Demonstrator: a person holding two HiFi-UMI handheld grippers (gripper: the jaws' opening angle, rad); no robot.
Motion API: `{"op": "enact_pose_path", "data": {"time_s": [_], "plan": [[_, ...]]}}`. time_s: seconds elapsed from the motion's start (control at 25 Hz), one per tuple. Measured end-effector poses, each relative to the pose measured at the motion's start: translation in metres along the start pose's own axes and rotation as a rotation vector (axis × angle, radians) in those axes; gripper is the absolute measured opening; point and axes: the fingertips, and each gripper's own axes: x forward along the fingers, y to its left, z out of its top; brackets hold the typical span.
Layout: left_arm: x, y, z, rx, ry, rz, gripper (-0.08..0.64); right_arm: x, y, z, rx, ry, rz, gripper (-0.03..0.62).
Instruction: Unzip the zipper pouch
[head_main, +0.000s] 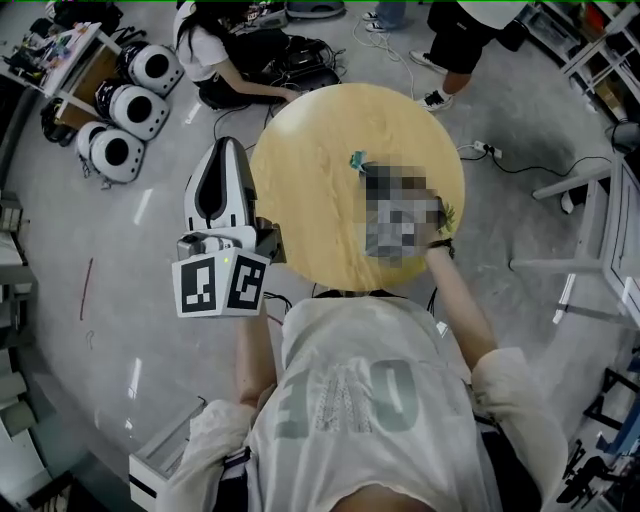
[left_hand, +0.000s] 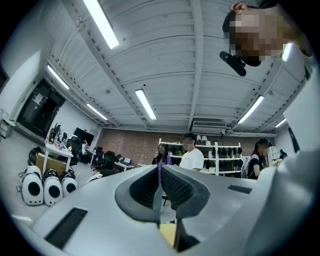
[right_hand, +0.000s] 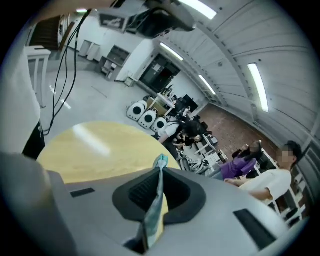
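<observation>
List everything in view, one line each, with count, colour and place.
round table: one, pale yellow wood, middle of the head view
zipper pouch: one, teal-green, seen edge-on, between the right gripper's jaws above the table
pods: three, white with black faces, floor at upper left
bystanders: two, one crouching in white, one standing in black, beyond the table
power strip: one, white, floor right of the table
left gripper: one, white and black, by the table's left edge, jaws shut, nothing between
right gripper: one, grey, over the table, shut on the zipper pouch
</observation>
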Motion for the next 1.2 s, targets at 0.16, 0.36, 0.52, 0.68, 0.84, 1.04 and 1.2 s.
{"op": "enact_pose_path", "data": {"time_s": [0.16,0.36,0.52,0.68,0.84,1.04,1.2], "plan": [[-0.01,0.017,-0.001,0.006,0.004,0.043,0.028,0.026,0.055,-0.01,-0.043,0.063,0.05,0.032],[-0.016,0.024,-0.004,0.019,0.021,0.067,0.029,0.041,0.104,-0.01,0.062,0.079,0.152,0.034],[-0.021,0.024,-0.009,0.015,0.03,0.074,0.028,0.049,0.128,-0.008,0.164,0.079,0.244,0.037],[-0.024,0.027,-0.014,0.01,0.036,0.079,0.028,0.051,0.138,-0.003,0.273,0.075,0.319,0.186],[-0.023,0.026,-0.014,0.01,0.031,0.072,0.028,0.043,0.121,0.008,0.361,0.036,0.311,0.186],[-0.018,0.02,-0.012,0.016,0.024,0.05,0.029,0.029,0.059,0.031,0.545,-0.063,0.225,0.192],[-0.008,0.01,-0.005,0.043,0.003,0.02,0.028,-0.004,-0.028,0.058,0.689,-0.202,0.073,0.19]]}}
